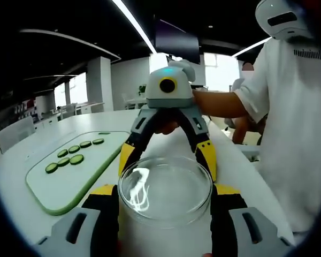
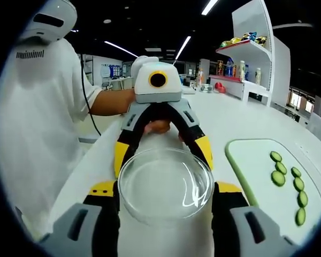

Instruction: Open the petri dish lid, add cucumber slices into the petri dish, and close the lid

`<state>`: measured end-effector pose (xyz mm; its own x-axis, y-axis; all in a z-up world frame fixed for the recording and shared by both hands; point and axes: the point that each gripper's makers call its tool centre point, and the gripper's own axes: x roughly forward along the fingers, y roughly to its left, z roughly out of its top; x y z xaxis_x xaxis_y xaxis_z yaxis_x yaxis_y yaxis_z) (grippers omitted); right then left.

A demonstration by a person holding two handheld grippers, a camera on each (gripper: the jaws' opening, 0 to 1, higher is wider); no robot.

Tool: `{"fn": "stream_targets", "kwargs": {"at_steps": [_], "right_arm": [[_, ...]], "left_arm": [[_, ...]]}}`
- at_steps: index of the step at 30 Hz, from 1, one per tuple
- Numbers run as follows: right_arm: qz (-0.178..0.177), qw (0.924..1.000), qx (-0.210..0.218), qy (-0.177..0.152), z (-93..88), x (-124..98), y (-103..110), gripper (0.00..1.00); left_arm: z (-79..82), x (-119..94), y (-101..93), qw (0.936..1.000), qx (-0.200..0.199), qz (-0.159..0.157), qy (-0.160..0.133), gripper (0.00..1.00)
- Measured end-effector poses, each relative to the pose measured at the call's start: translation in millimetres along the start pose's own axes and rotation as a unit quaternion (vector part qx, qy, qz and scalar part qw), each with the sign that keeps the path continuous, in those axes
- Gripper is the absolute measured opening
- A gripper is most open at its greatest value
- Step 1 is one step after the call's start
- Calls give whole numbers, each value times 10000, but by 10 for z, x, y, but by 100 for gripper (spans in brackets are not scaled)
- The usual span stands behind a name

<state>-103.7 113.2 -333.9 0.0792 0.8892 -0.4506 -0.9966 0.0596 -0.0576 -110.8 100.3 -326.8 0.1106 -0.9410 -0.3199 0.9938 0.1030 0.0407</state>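
In the left gripper view, the left gripper point(image 1: 166, 201) reaches forward over a white table point(image 1: 21, 166), its yellow-and-black jaws closed against the two sides of a clear round petri dish point(image 1: 166, 187) held just above the tabletop. Facing it from the far side is the right gripper point(image 1: 168, 152), whose jaws spread down and outward to the far rim of the same dish, so both tools grip it at once from opposite ends; a hand point(image 1: 166, 127) is wrapped under the right gripper's body, and a bare forearm runs from it to a person in a white T-shirt point(image 1: 294, 134) standing at the right. Small dark print on the shirt's chest is too blurred to read. To the left lies a pale green cutting board point(image 1: 69, 176) with cucumber slices point(image 1: 70, 154) in two short rows, well apart from the dish. In the right gripper view, the right gripper point(image 2: 166, 201) clamps the near sides of the petri dish point(image 2: 166, 184) while the left gripper point(image 2: 163, 155) meets it from the far rim, fingers point(image 2: 158, 127) showing beneath its body. The person point(image 2: 37, 134) stands at the left. The cutting board point(image 2: 257, 171) and cucumber slices point(image 2: 289, 179) lie at the right, and white shelves point(image 2: 251, 59) hold coloured packages whose labels cannot be read.
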Motion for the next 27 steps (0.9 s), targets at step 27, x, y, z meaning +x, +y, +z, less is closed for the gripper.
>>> {"fn": "stream_targets", "kwargs": {"at_steps": [27], "right_arm": [[-32,9999,-95,-13,151,-65,9,69]], "left_arm": [[158,-52,0,9999,94,36,-94,69]]}}
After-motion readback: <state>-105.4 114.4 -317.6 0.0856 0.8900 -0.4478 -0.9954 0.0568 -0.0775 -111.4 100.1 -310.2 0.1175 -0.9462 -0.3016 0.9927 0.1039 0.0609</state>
